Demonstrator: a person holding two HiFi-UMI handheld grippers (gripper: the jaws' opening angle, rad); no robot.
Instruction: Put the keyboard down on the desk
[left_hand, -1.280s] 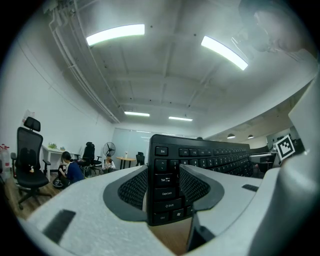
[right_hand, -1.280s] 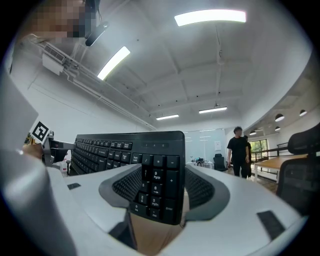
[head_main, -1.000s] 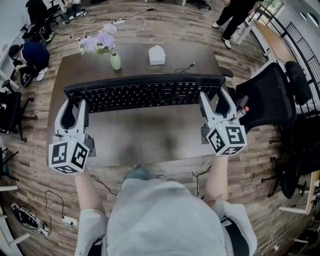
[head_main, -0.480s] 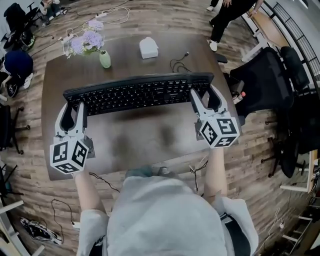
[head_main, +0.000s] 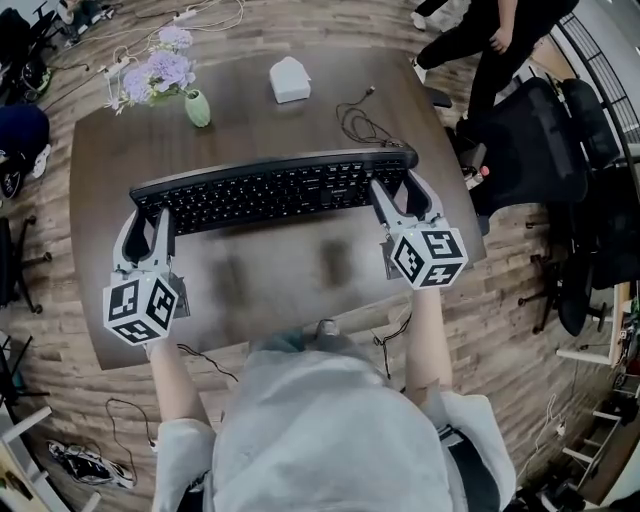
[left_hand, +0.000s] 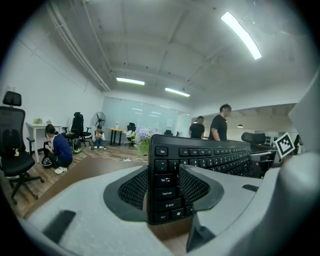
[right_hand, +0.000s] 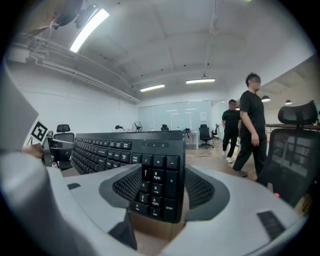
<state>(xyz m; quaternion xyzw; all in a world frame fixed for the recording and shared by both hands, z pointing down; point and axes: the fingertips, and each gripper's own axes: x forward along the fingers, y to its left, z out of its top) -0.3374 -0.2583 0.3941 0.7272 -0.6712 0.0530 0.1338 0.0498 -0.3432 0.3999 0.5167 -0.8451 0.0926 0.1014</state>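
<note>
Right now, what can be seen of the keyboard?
The keyboard is black, full-size and plastic-looking, with white key legends and a number pad at its right end. It lies crosswise, keys up, over the dark wooden desk. The left tool is shut on its left end, the right tool on its number-pad end. A soft shadow on the desk suggests it hangs just above; whether it touches the desk cannot be told.

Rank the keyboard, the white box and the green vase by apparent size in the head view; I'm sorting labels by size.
1. keyboard, by far the largest, though also nearest the camera.
2. white box.
3. green vase, only slightly smaller than the box; counting its flowers, the two look about alike.
</note>
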